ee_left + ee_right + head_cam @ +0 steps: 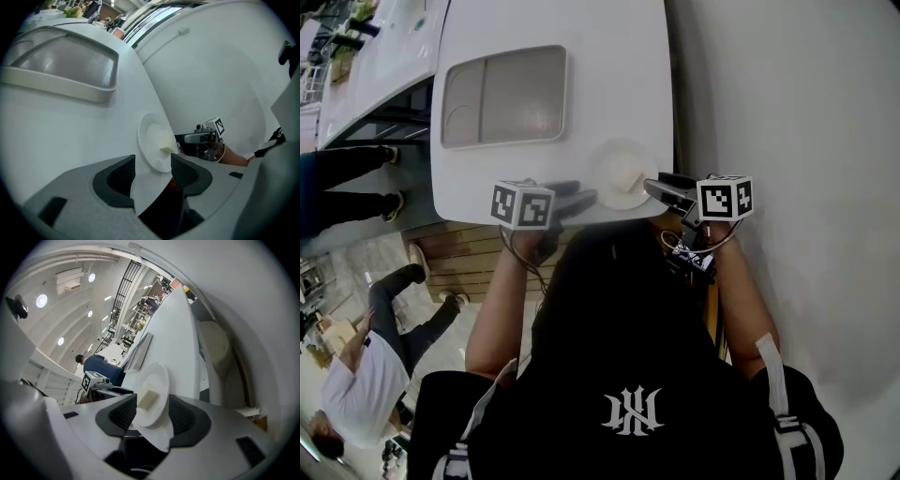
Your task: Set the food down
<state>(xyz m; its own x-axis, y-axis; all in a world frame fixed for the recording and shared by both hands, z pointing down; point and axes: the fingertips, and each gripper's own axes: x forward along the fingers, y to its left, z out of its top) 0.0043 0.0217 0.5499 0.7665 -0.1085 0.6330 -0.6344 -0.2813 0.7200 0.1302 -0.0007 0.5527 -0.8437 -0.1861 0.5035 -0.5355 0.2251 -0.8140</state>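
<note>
Resting on a small round white plate [628,199], the pale yellow block of food [623,173] lies on the white bench [581,112] close to its near edge. Farther back on the same surface is a shallow cream rectangular tray [506,94], well apart from the plate.

The right gripper [152,411] has its jaws spread wide. The plate [157,376] and food [149,399] show in the gap between them, and the pads appear to stand clear of the rim, though the wide-angle distortion leaves this slightly uncertain. The left gripper [152,166] is also parted and empty. Only the bench edge lies between its jaws, with the plate [152,140] just ahead of them. In the head view the two grippers, left [581,195] and right [656,187], flank the plate.

Judged step: the set-down itself looks complete, and release is the step in hand. The next move calls for drawing the right gripper straight back along its own line with the jaws kept wide, so that neither pad catches the rim and drags the plate towards the nearby edge.
</note>
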